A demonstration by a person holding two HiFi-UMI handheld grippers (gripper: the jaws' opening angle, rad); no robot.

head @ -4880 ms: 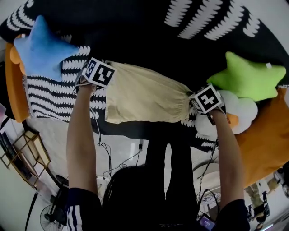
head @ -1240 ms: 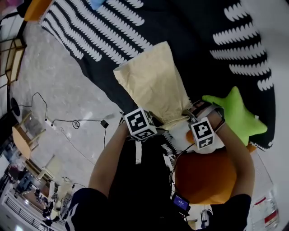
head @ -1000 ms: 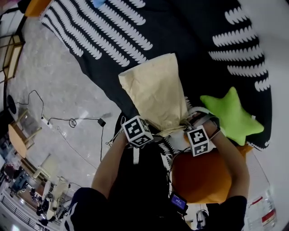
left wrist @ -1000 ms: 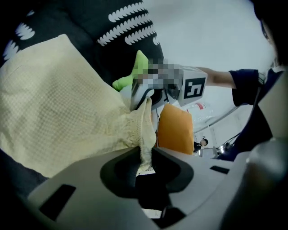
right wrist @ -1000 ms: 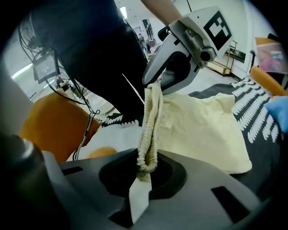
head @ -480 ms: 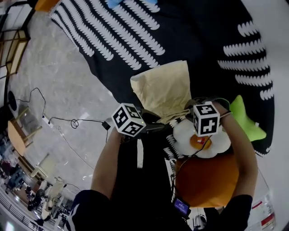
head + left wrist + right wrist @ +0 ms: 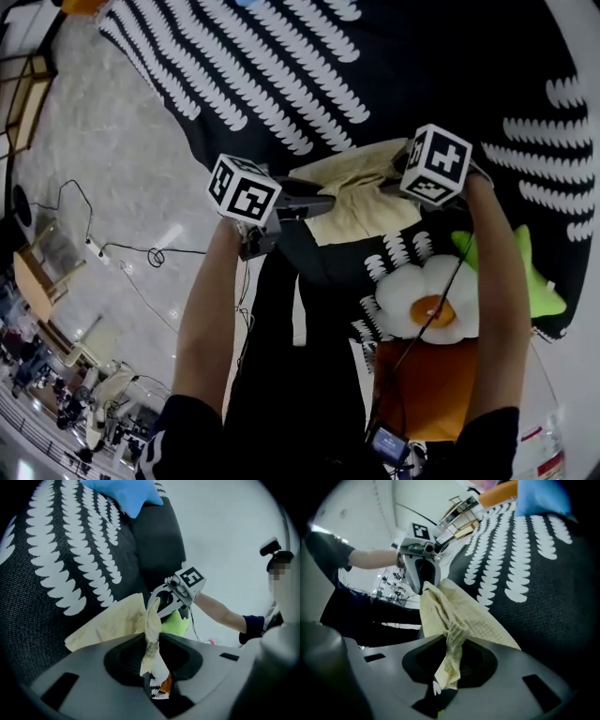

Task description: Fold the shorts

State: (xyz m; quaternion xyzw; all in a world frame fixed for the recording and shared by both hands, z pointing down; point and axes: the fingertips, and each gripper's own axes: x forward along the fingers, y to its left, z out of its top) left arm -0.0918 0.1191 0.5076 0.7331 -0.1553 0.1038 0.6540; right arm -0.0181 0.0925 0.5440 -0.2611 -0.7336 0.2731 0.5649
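The cream shorts (image 7: 361, 195) lie on the black bedspread with white leaf rows (image 7: 309, 66), bunched and doubled over near its edge. My left gripper (image 7: 323, 206) is shut on one corner of the cloth, which shows pinched between the jaws in the left gripper view (image 7: 151, 637). My right gripper (image 7: 392, 184) is shut on the other corner; a gathered strip of fabric runs between its jaws (image 7: 452, 651). The two grippers face each other, with the shorts (image 7: 464, 611) stretched between them just above the bed.
A fried-egg pillow (image 7: 427, 300), a green star pillow (image 7: 530, 286) and an orange cushion (image 7: 422, 384) sit at the bed's near right. A blue pillow (image 7: 126, 491) lies farther along. Cables (image 7: 141, 255) trail on the tiled floor at left.
Both grippers have carried the held end of the shorts away from the bed's edge and over the rest of the cloth, so the visible shorts are shorter. The pillows now lie behind the grippers.
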